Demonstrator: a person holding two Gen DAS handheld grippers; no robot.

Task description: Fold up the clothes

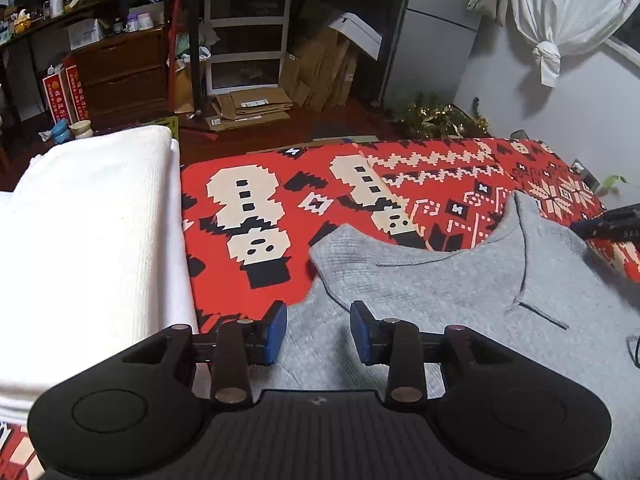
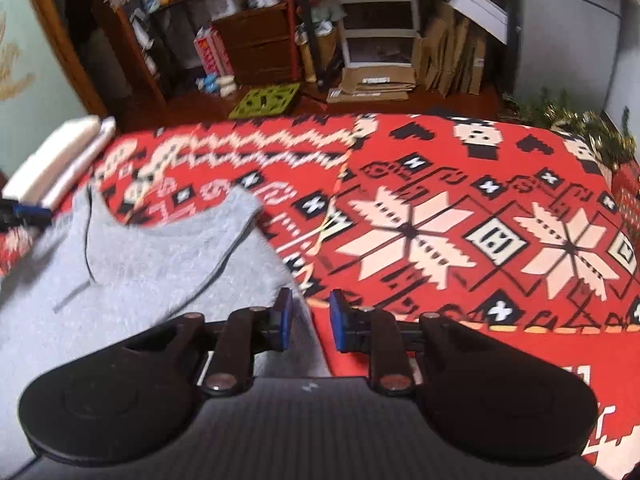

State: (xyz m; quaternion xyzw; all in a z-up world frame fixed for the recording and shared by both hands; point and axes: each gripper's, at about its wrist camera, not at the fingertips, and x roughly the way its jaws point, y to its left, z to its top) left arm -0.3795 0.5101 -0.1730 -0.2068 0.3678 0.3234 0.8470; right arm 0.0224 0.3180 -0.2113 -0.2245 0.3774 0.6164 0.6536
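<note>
A grey textured garment (image 1: 460, 292) lies spread on the red patterned blanket (image 1: 248, 152), two pointed corners toward the far side. My left gripper (image 1: 318, 326) hovers open just over its left part, blue pads apart with nothing between them. In the right wrist view the same grey garment (image 2: 132, 264) fills the lower left. My right gripper (image 2: 310, 316) is open above the garment's right edge, where grey cloth meets the red blanket (image 2: 460, 208). The other gripper's tip shows at the far edge of each view.
A folded white stack (image 1: 92, 240) sits on the bed to the left of the garment. Beyond the bed's far edge are a dark floor, flattened cardboard (image 1: 256, 106), a drawer unit (image 1: 246, 38) and cluttered shelves. Tinsel greenery (image 1: 440, 118) lies by the wall.
</note>
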